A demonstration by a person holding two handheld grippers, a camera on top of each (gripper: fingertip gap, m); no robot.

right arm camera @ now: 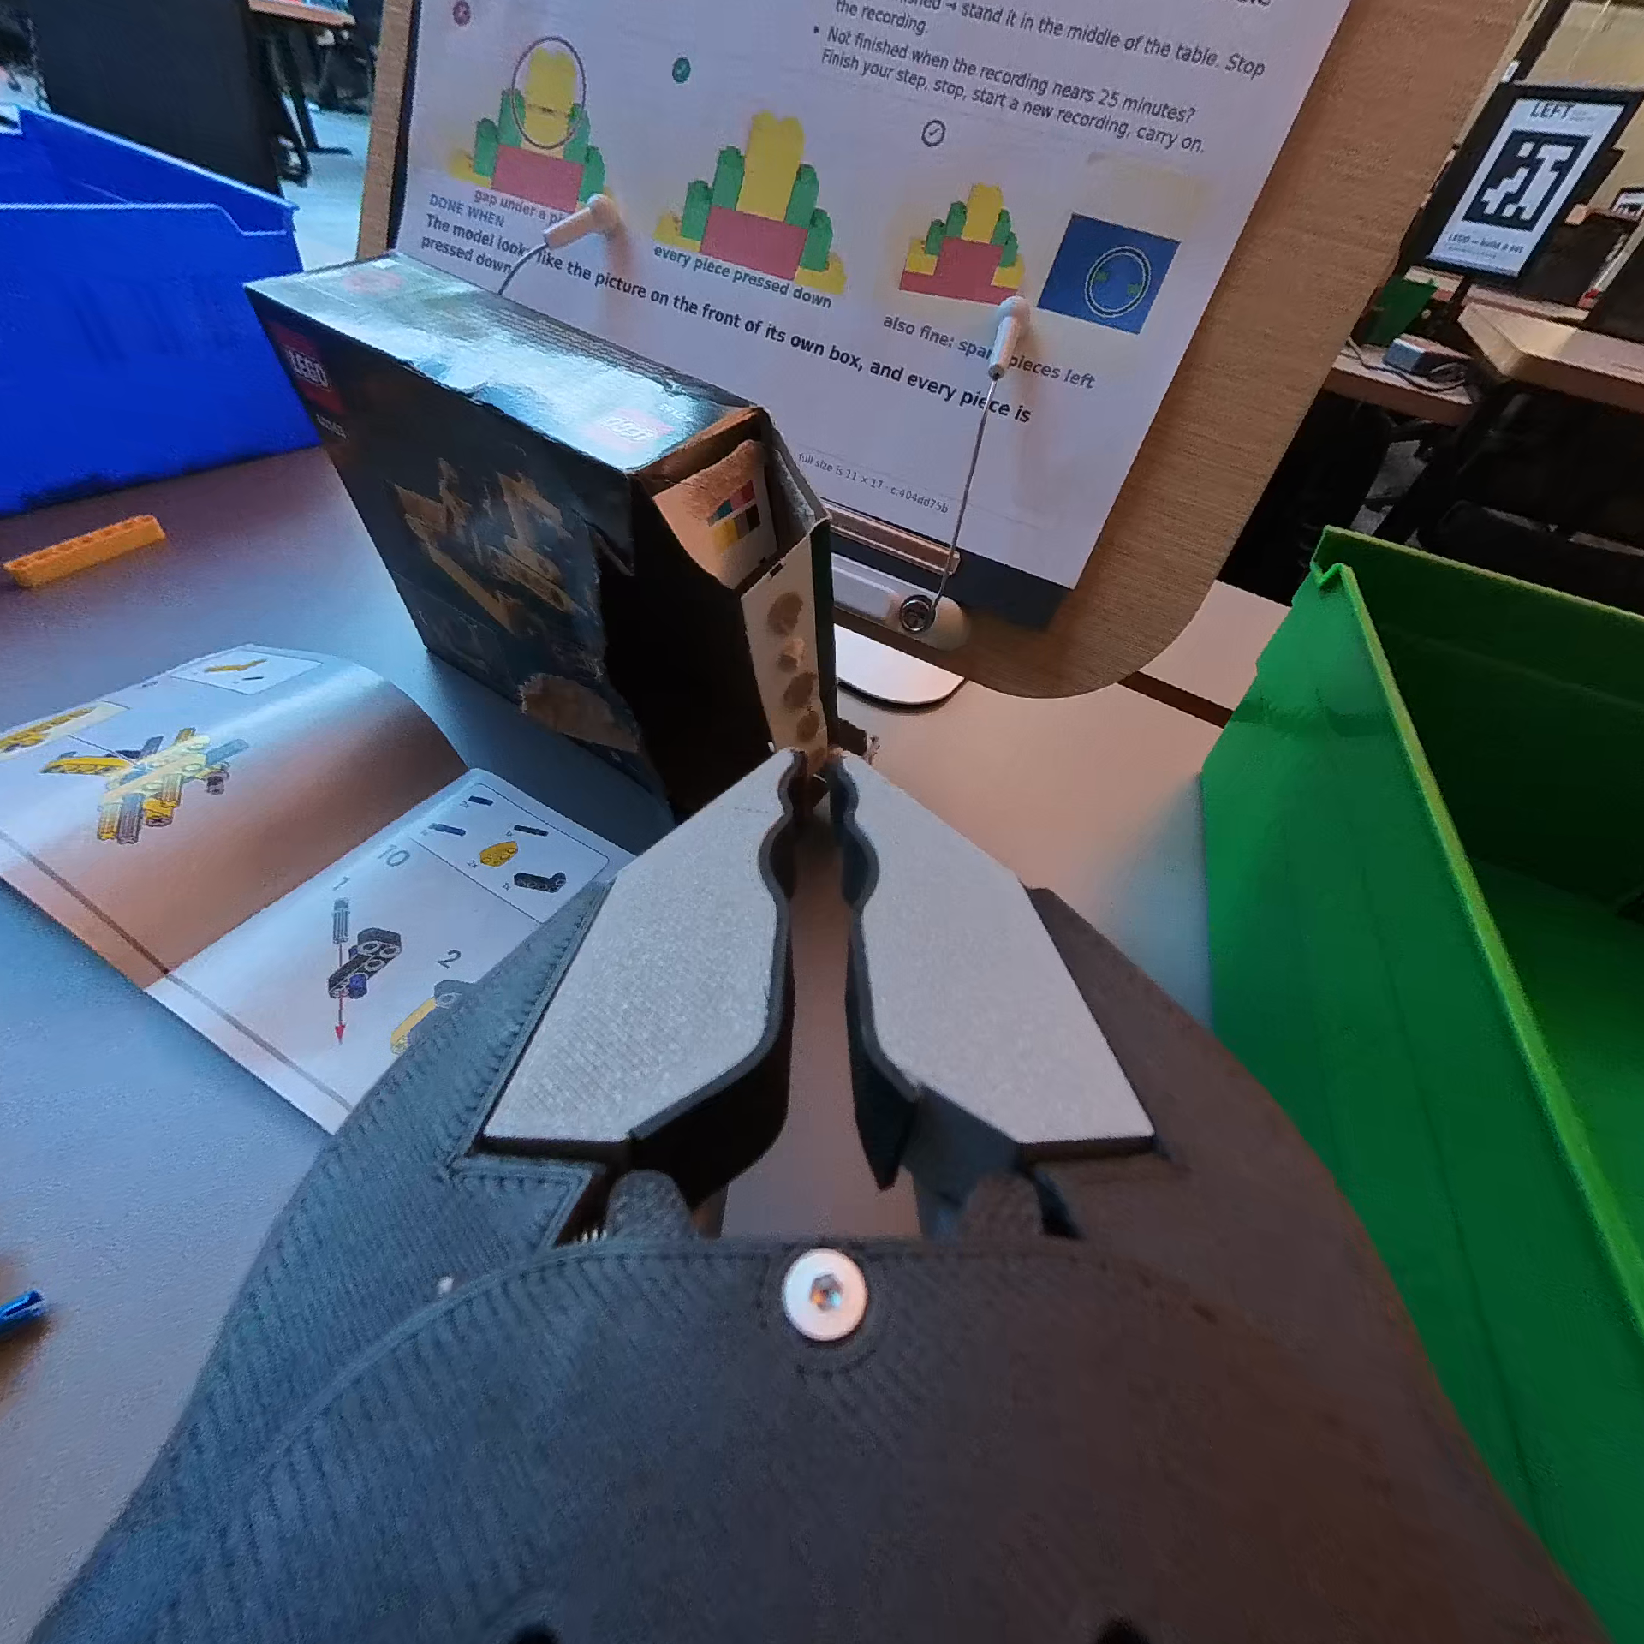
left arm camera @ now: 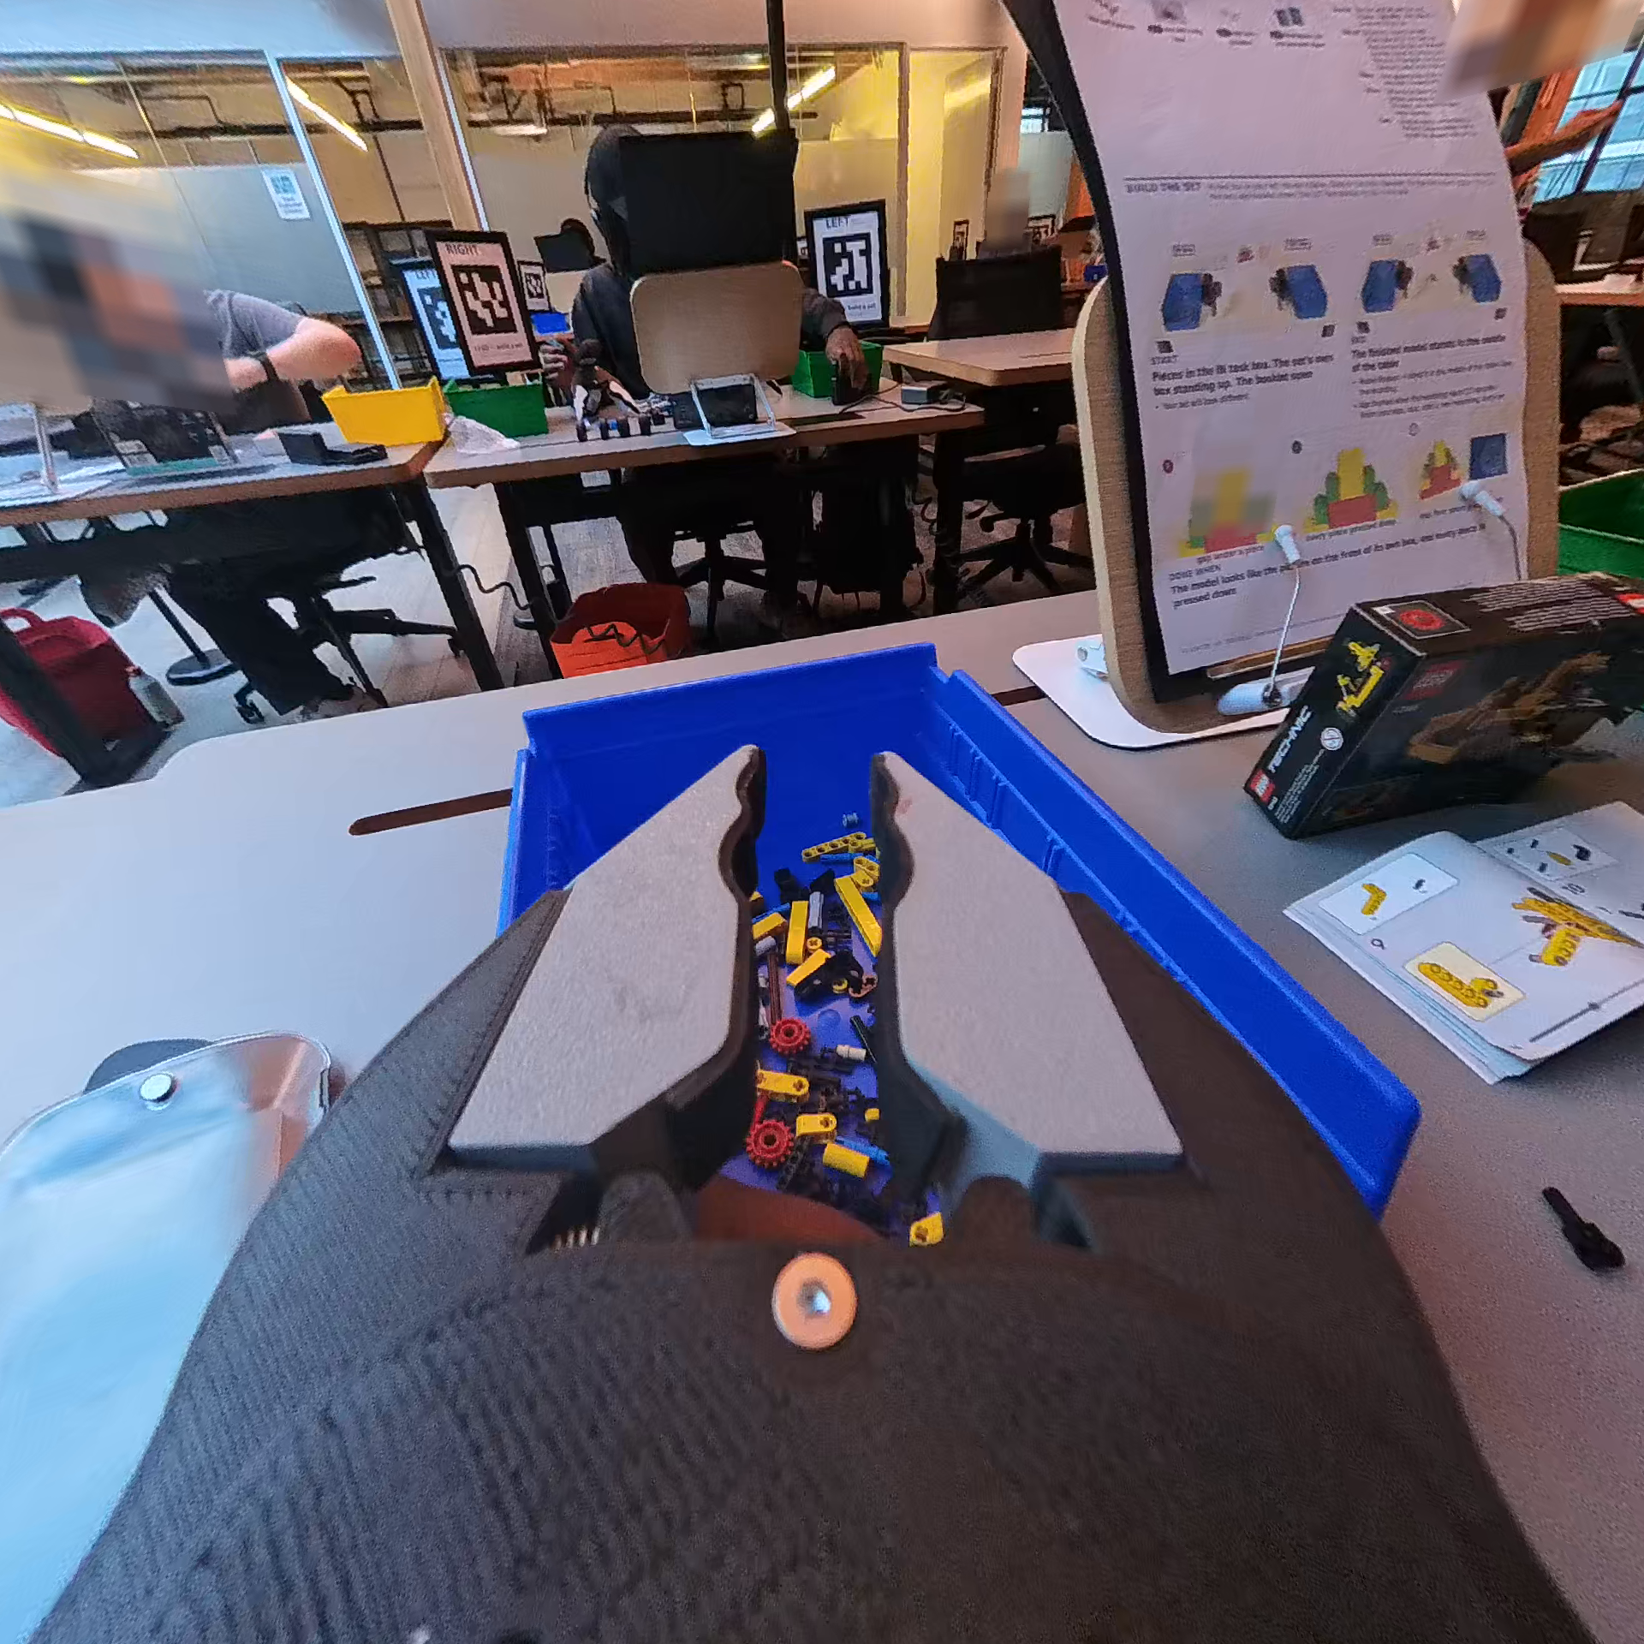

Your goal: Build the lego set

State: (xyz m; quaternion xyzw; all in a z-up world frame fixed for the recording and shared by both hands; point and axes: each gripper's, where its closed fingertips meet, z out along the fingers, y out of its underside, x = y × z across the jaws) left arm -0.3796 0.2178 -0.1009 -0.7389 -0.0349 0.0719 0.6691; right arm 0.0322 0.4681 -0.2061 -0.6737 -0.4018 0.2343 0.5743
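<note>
My left gripper (left arm camera: 818,783) is open and empty. It hangs over a blue bin (left arm camera: 1156,890) holding several loose yellow, black and red Lego pieces (left arm camera: 827,934). My right gripper (right arm camera: 818,772) is almost shut, its tips pinching the lower edge of the open end flap (right arm camera: 787,649) of the black Lego box (right arm camera: 498,498), which stands on the table. The box also shows in the left wrist view (left arm camera: 1441,712). The open instruction booklet (right arm camera: 267,845) lies left of the right gripper.
A green bin (right arm camera: 1423,890) stands close on the right. A stand with an instruction sheet (right arm camera: 890,222) is behind the box. A yellow beam (right arm camera: 84,550), a small blue piece (right arm camera: 18,1312) and a black piece (left arm camera: 1583,1232) lie on the table. People sit at far tables. The gap from one gripper's tips to the other's is roughly 50 cm.
</note>
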